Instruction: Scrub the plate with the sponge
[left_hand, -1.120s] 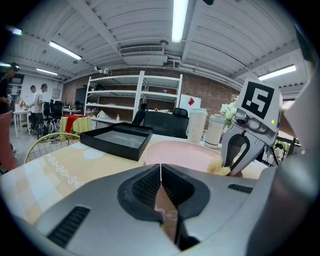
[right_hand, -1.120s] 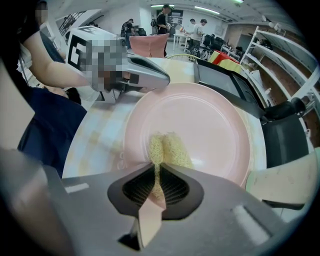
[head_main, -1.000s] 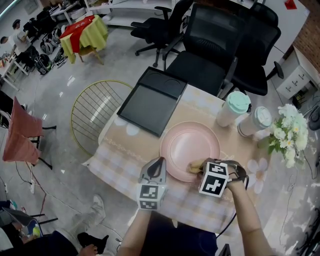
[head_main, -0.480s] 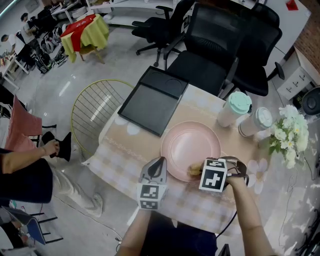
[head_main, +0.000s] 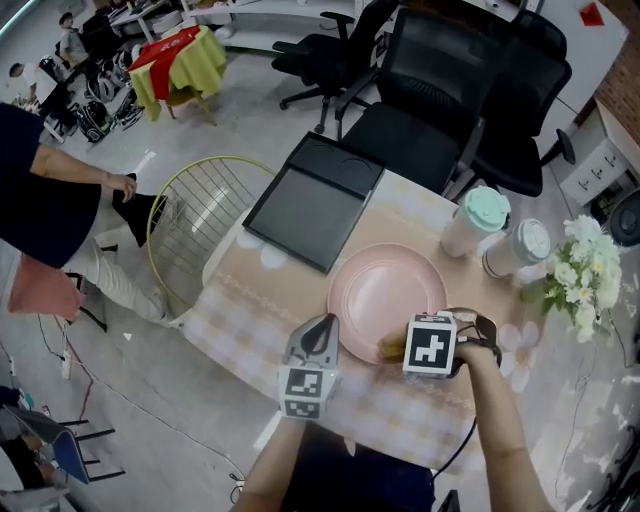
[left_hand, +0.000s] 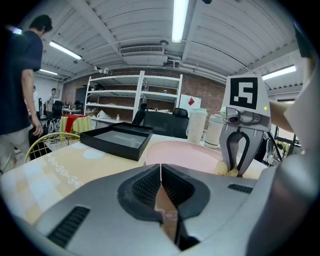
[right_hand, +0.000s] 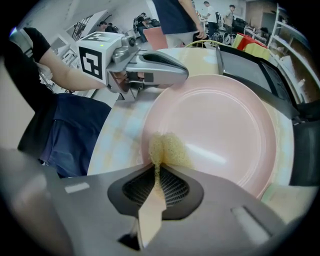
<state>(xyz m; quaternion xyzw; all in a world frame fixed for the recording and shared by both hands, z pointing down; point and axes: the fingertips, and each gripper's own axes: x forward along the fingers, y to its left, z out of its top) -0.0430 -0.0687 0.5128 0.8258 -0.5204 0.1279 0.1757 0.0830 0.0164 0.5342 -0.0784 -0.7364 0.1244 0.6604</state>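
I have my right tool (right_hand: 157, 169) clamped on the sponge (right_hand: 169, 148) at the near rim of the plate (right_hand: 220, 120) on the table (head_main: 250, 310), my left tool (left_hand: 160, 169) closed and empty beside it; scrubbing looks barely begun, most of the face left.

- This is an open office that doubles as a lab, not a home.
- Straight beyond my left fingers (left_hand: 142, 187) I see white open shelves (left_hand: 135, 95) against a brick wall (left_hand: 200, 95).
- Above them are strip lights (left_hand: 178, 20) and a ceiling air unit (left_hand: 142, 50).
- Ahead of my right fingers (right_hand: 175, 186), black swivel chairs (head_main: 430, 110) stand on a polished grey floor (head_main: 130, 380).
- A white drawer cabinet (head_main: 590, 165) is off to their right.
- Far left of my left fingers, 1 person (head_main: 50, 190) stands near more cluttered desks (head_main: 180, 60).
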